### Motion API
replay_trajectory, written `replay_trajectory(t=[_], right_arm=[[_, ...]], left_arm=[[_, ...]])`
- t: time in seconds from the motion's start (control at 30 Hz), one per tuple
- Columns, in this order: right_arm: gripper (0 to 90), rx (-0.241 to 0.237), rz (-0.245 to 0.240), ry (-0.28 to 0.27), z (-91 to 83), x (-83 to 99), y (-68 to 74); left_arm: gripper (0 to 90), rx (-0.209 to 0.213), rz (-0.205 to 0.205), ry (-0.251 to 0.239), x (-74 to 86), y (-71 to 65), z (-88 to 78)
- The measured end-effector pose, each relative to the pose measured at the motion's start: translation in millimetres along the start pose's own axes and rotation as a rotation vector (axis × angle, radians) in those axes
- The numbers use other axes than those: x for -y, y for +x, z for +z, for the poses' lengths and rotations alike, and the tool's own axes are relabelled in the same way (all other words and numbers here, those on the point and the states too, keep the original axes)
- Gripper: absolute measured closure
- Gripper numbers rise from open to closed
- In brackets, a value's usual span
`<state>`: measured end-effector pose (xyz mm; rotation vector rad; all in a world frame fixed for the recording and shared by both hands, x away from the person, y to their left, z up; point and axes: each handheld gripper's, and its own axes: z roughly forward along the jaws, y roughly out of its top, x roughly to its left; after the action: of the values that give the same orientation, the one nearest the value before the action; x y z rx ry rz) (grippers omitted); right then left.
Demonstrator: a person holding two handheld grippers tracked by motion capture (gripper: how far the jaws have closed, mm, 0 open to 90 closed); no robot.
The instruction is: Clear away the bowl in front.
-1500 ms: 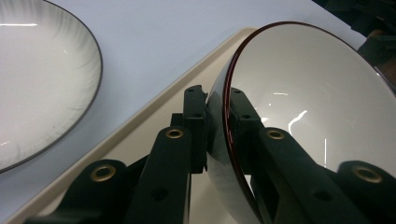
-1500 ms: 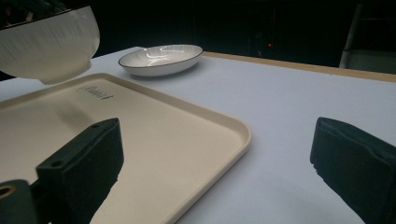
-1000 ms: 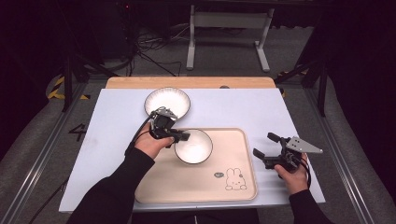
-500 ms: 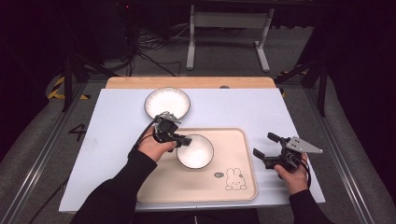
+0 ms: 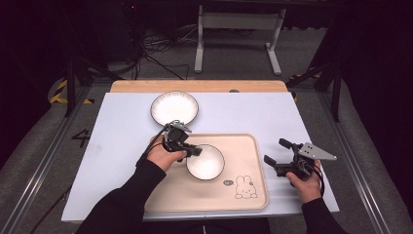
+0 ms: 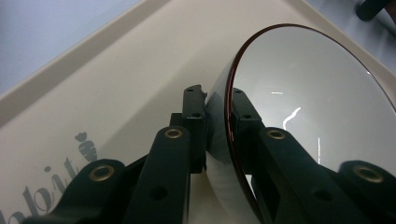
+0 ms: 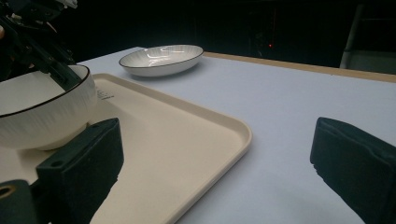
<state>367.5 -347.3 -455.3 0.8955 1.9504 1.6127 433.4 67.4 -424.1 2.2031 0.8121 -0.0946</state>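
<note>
A: White table [image 5: 122, 146], dark room behind, floor detail lost in shadow. Left gripper [image 6: 217, 123]?
B: Clamped on the bowl [image 5: 205, 162] rim, one jaw inside, one outside. Bowl sits on the beige tray [image 5: 253, 195]; its base is cut off in the left gripper view.
A: Right gripper [image 5: 277, 152]?
B: Jaws wide apart, holding nothing, just right of the tray.
A: Other stuff?
B: Plate [image 5: 174, 107] behind the tray. Tray lettering too small to read.
</note>
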Motion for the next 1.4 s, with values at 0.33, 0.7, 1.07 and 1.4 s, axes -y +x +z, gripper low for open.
replay_trajectory(t=[0.33,0.7,1.07,1.4], right_arm=[[3.4,0.001,-0.002,0.002,0.1,0.0,0.2],[3.4,0.001,-0.002,0.002,0.2,0.0,0.1],[3.4,0.002,-0.004,0.003,0.1,-0.1,0.3],[3.4,0.002,-0.002,0.002,0.2,0.0,0.2]], left_arm=[[80.0,-0.002,-0.010,-0.005,1.9,2.6,1.9],[61.6,-0.023,-0.036,-0.096,2.7,3.0,-4.4],[28.9,-0.062,0.063,-0.226,6.4,1.7,-13.4],[23.0,-0.061,0.101,-0.288,12.9,-2.7,-26.1]])
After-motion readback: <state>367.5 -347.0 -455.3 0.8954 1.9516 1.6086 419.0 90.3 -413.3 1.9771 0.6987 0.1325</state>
